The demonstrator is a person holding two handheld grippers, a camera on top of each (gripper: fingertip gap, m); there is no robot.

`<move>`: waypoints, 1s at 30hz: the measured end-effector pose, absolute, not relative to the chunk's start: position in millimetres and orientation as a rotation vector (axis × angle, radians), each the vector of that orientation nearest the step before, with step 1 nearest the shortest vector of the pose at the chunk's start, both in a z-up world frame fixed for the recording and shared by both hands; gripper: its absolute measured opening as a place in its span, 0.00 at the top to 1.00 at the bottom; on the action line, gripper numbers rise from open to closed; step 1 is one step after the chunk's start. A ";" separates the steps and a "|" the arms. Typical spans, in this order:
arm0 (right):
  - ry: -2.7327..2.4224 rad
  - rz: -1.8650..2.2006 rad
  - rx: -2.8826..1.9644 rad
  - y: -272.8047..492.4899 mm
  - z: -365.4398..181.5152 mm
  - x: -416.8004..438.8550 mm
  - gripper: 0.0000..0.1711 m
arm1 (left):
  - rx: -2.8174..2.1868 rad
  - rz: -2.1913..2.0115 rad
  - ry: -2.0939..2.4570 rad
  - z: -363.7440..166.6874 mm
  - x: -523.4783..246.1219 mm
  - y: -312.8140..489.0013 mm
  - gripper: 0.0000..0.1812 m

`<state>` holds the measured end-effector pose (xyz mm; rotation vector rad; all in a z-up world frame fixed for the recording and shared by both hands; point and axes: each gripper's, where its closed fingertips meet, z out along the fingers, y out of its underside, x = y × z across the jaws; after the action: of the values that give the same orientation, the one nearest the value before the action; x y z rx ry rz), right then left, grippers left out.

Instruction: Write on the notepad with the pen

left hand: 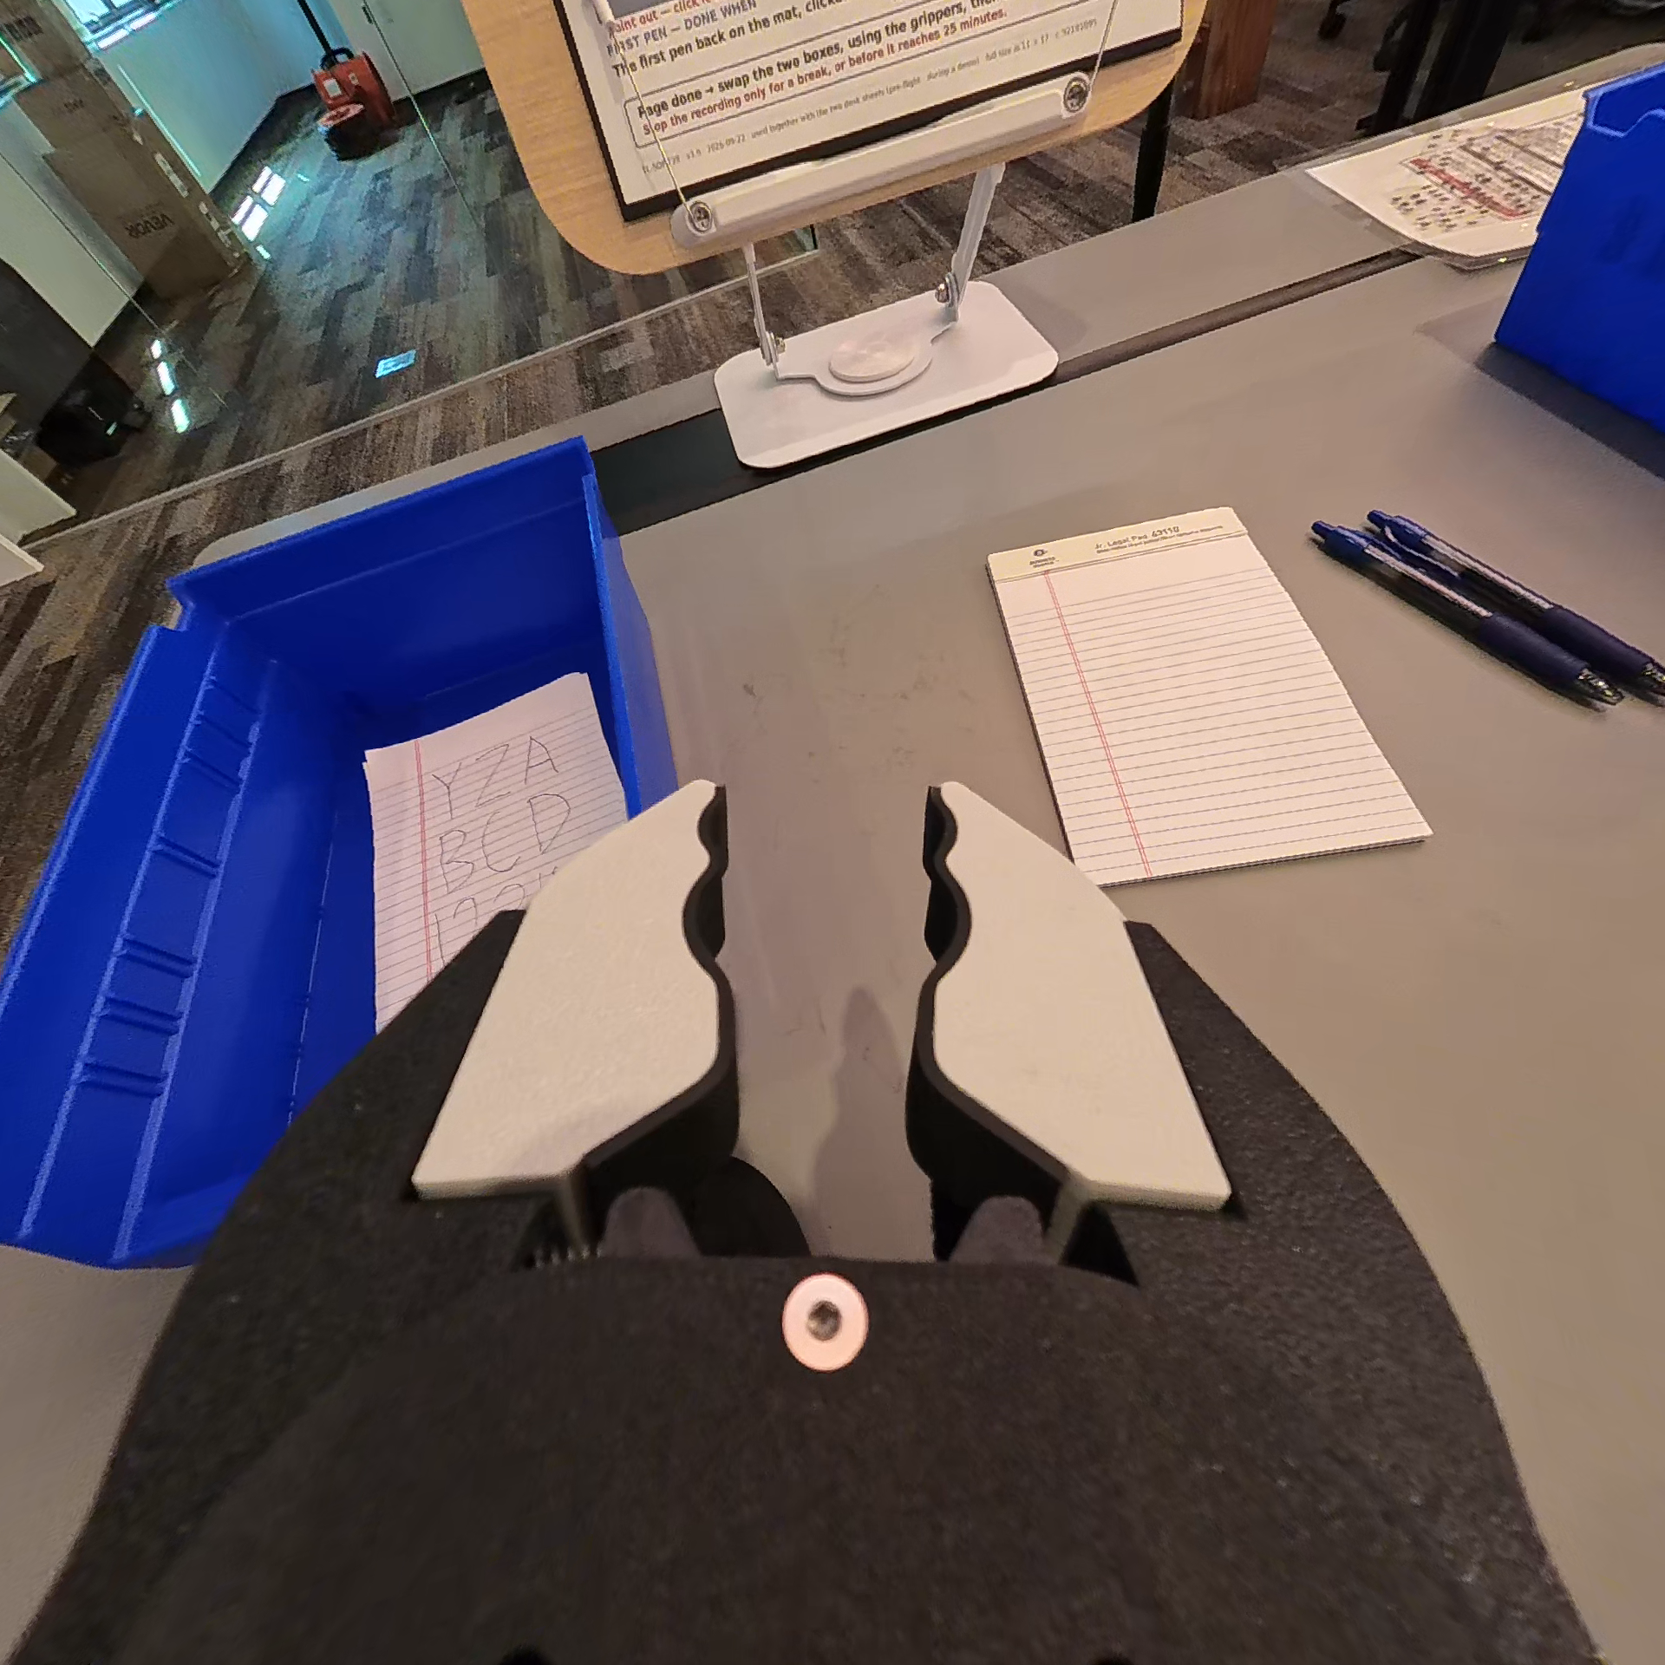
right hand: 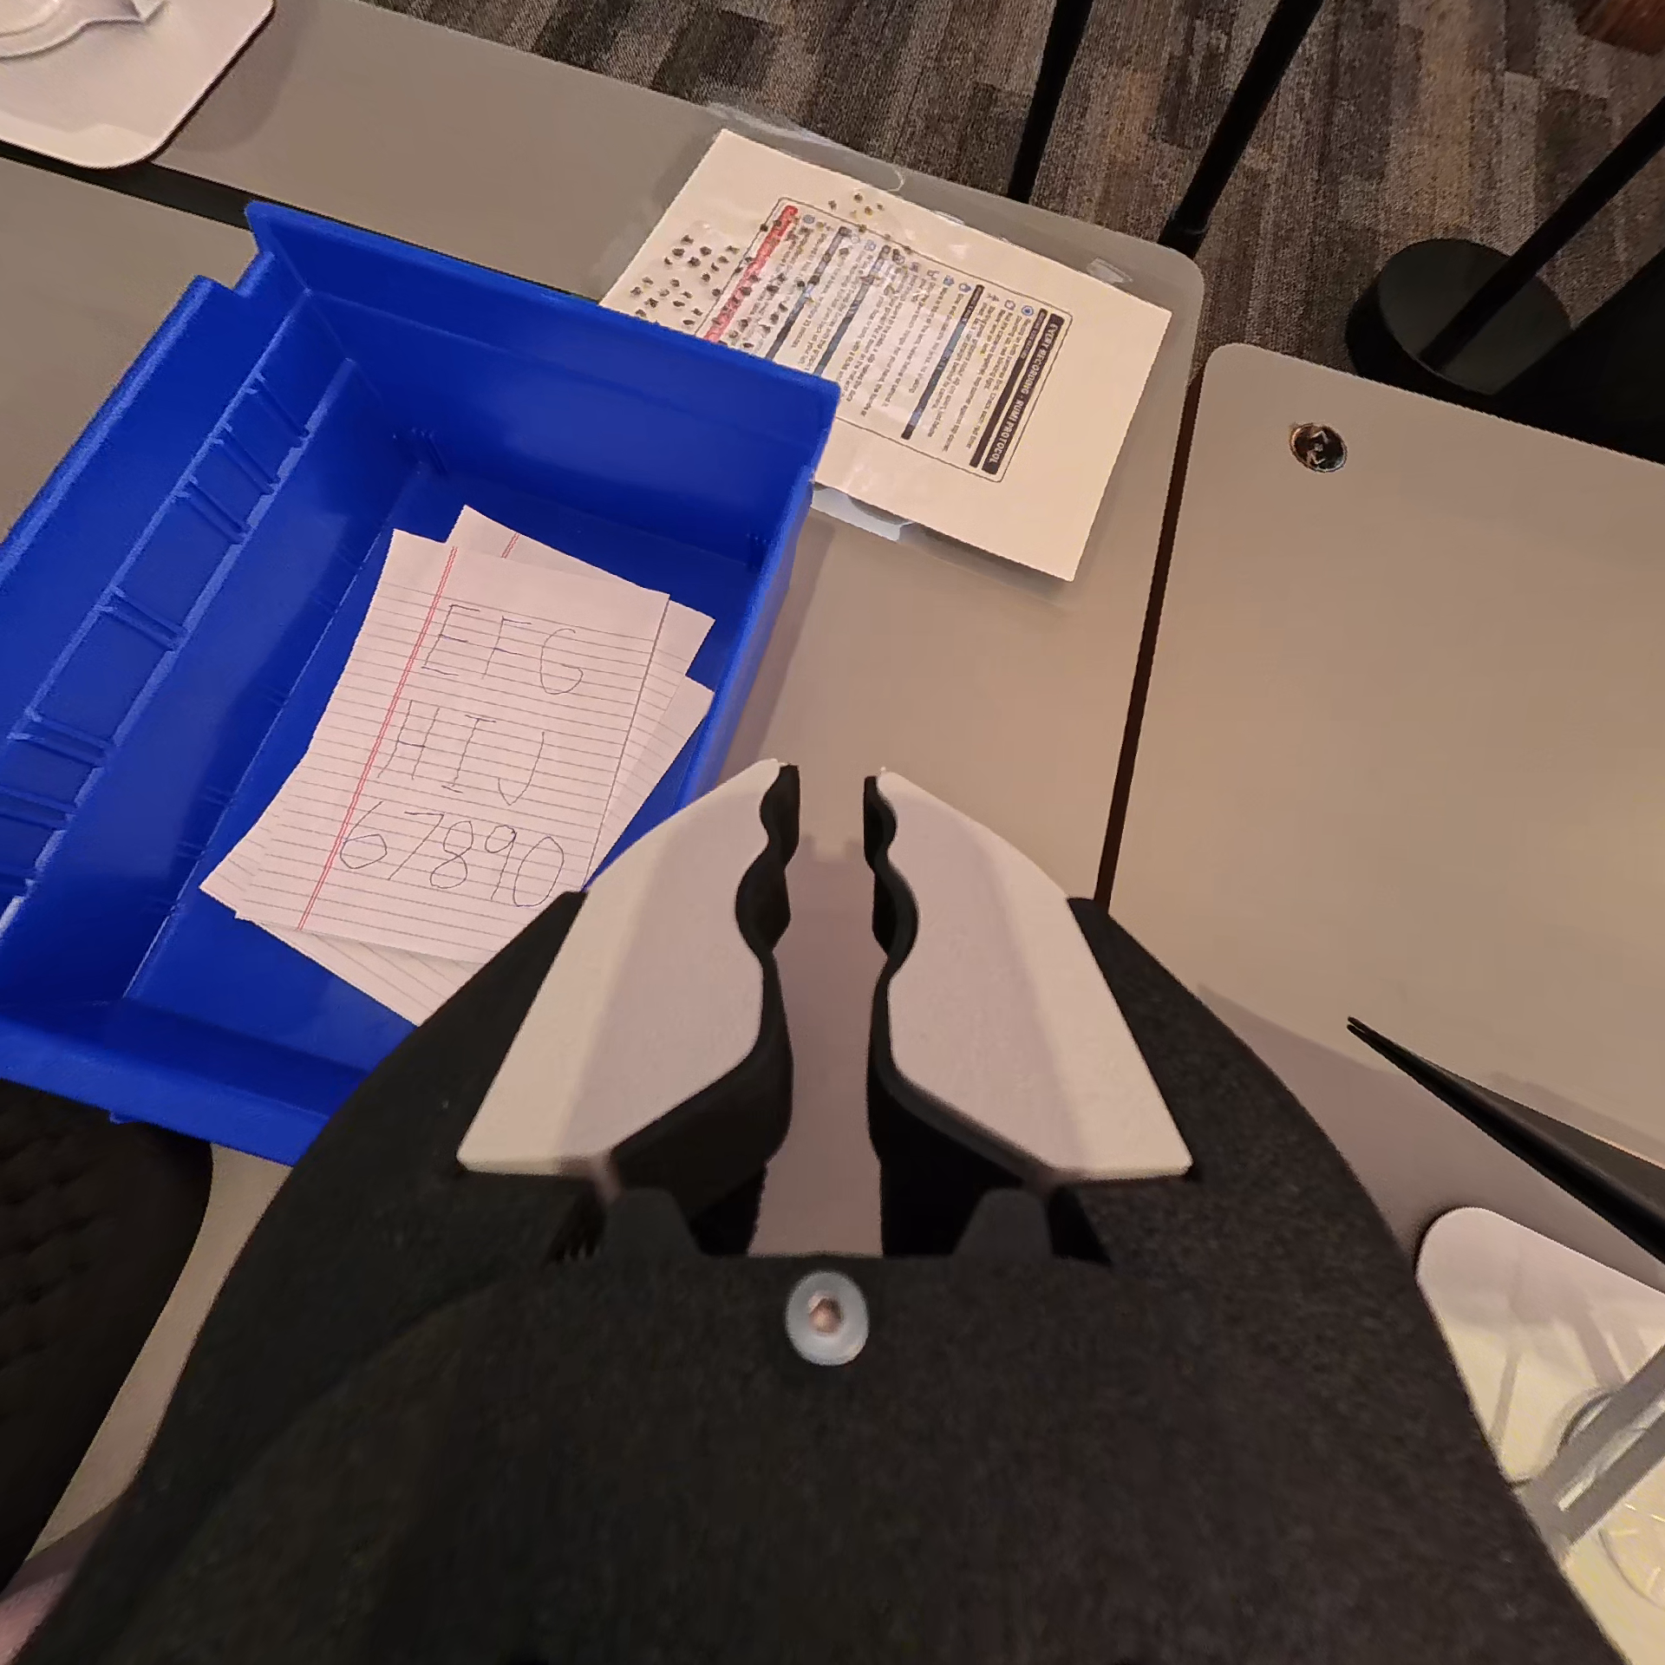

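**Still pre-grasp: neither gripper has a pen**

Step in hand, as I read it: the approach. No pen picked up, top sheet of the notepad (left hand: 1203,694) blank.

- Left gripper (left hand: 824,793): fingers spread wide, nothing between them, hovering over bare counter (left hand: 811,649). Notepad lies flat just to the far right of the fingertips.
- Pens: two blue pens (left hand: 1487,608) side by side on the counter, right of the notepad, close to it but not touching. Tips point to the near right.
- Right gripper (right hand: 831,779): fingers parted by a narrow gap, nothing held. It sits over the counter beside the right blue bin (right hand: 360,360), which holds written sheets (right hand: 468,739). Neither pens nor notepad show in the right wrist view.
- Left blue bin (left hand: 270,721) also holds a written sheet (left hand: 491,811). Instruction stand (left hand: 887,378) at the far edge, printed sheet (right hand: 901,351) past the right bin.

Next move, my call: one gripper goes to the pens, fingers opened enough to straddle one barrel. The pair lies tight together, so grabbing both is the risk. The other gripper probably pins the notepad.
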<state>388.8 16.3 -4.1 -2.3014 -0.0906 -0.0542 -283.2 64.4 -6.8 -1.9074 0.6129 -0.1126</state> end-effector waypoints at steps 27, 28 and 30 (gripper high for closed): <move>-0.152 -0.096 -2.331 16.5 1.0 376.4 0.92 | -1.915 -0.113 0.625 -5.4 -282.2 61.9 0.77; -0.154 -0.097 -2.334 16.6 0.6 375.9 0.92 | -1.914 -0.115 0.624 -5.2 -282.2 61.8 0.77; -0.159 -0.096 -2.340 17.1 -0.1 374.6 0.92 | -1.916 -0.118 0.622 -5.9 -282.1 61.4 0.77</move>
<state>374.6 17.1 -0.1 -2.3395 -0.1594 -0.0964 -282.1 61.4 -5.9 -1.9159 0.6220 -0.1180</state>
